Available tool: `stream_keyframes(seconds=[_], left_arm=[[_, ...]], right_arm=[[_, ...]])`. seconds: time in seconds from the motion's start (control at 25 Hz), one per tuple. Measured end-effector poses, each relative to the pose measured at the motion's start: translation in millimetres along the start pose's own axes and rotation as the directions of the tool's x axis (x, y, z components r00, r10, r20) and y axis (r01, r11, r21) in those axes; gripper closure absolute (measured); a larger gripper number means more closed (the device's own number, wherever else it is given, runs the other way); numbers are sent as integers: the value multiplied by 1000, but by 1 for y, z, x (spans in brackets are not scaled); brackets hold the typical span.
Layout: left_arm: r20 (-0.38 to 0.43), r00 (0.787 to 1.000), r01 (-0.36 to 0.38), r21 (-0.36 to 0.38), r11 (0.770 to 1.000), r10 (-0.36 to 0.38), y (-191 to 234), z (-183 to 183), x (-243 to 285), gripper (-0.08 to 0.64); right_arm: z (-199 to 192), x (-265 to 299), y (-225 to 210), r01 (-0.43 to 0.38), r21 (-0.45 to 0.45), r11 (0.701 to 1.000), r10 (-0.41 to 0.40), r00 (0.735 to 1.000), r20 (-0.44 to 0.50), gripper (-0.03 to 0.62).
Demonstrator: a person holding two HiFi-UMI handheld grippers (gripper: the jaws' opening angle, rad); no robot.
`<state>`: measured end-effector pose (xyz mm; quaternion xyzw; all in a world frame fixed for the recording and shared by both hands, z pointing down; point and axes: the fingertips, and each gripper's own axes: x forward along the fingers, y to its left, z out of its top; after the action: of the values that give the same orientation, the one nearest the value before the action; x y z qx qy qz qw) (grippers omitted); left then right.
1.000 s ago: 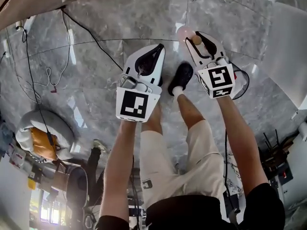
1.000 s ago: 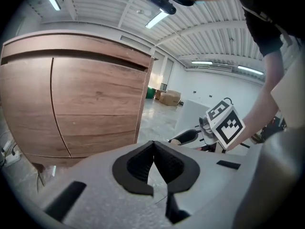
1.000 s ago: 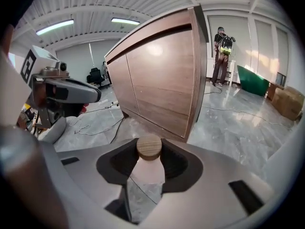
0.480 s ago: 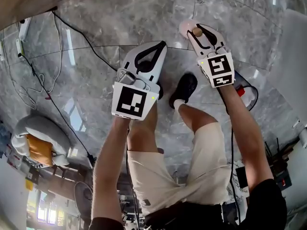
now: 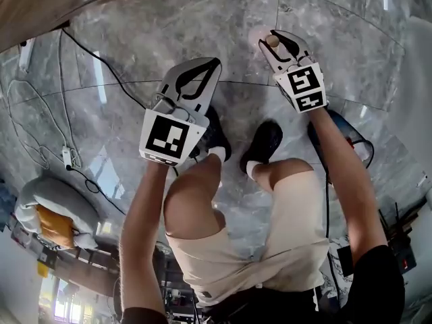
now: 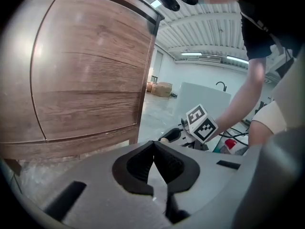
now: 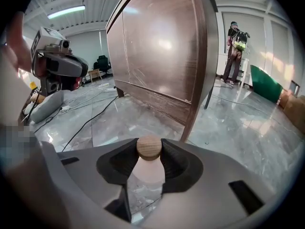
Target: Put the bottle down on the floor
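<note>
A clear bottle (image 7: 145, 175) with a round wooden stopper (image 7: 149, 148) stands between the jaws of my right gripper (image 7: 148, 157), which is shut on its neck. In the head view the stopper (image 5: 272, 40) shows at the tip of the right gripper (image 5: 275, 44), low over the grey marble floor (image 5: 148, 39). My left gripper (image 5: 200, 77) is shut with nothing in it, held to the left of the right one above the person's knees. In the left gripper view its jaws (image 6: 153, 149) meet at the tips.
A wooden cabinet (image 7: 157, 56) on legs stands close ahead. Black cables (image 5: 88, 52) and a white power strip (image 5: 67, 156) lie on the floor at left. The person's black shoes (image 5: 263, 144) are below the grippers. A cushion (image 5: 50, 211) lies lower left. Another person (image 7: 235, 51) stands far off.
Both grippers have moved forward and apart from each other; the right one with the bottle has gone farther ahead. The person's legs have bent and the view has shifted.
</note>
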<state>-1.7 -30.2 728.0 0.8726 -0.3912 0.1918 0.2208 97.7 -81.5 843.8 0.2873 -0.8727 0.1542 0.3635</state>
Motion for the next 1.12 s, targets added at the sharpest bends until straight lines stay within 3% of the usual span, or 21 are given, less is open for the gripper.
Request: stream_keyframes(seconds=[0.48, 1.12], left_arm=[[-8, 1000, -13, 24, 1000, 13, 36, -40, 37, 542], [-61, 998, 13, 118, 993, -6, 39, -70, 51, 542]], right_arm=[[-39, 63, -38, 61, 10, 998, -61, 998, 9, 451], [-69, 104, -57, 128, 45, 991, -128, 992, -8, 451]])
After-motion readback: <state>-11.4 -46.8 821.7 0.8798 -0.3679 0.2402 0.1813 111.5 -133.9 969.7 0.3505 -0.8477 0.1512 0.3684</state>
